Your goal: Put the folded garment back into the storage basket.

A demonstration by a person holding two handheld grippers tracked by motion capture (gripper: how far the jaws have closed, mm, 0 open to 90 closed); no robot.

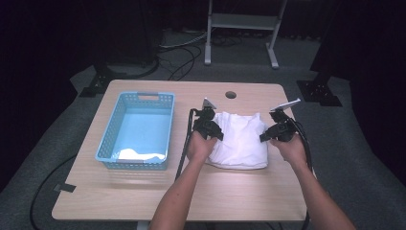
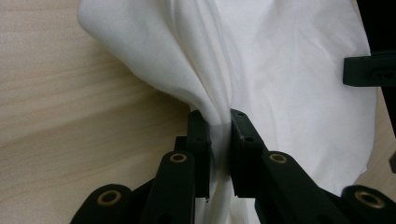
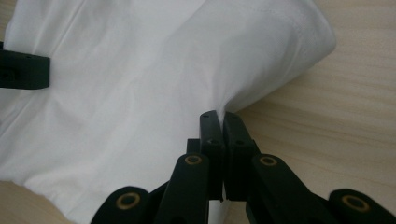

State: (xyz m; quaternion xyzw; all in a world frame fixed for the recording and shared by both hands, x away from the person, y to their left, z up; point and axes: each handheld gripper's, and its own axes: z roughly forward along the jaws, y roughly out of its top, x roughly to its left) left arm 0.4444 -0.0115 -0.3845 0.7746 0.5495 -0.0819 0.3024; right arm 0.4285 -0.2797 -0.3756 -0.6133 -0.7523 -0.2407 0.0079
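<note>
White cloth (image 1: 242, 139) between two clamped grippers

Folded white cloth (image 1: 239, 139) lies mid-table, both side edges pinched up.

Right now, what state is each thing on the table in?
White garment: folded, pinched at both side edges.
Left tongs: shut on the garment's edge.
Right tongs: shut on the opposite edge.
Blue basket: upright, white cloth lying inside at its near end.

white cloth (image 2: 289, 70) cropped at frame top
</note>
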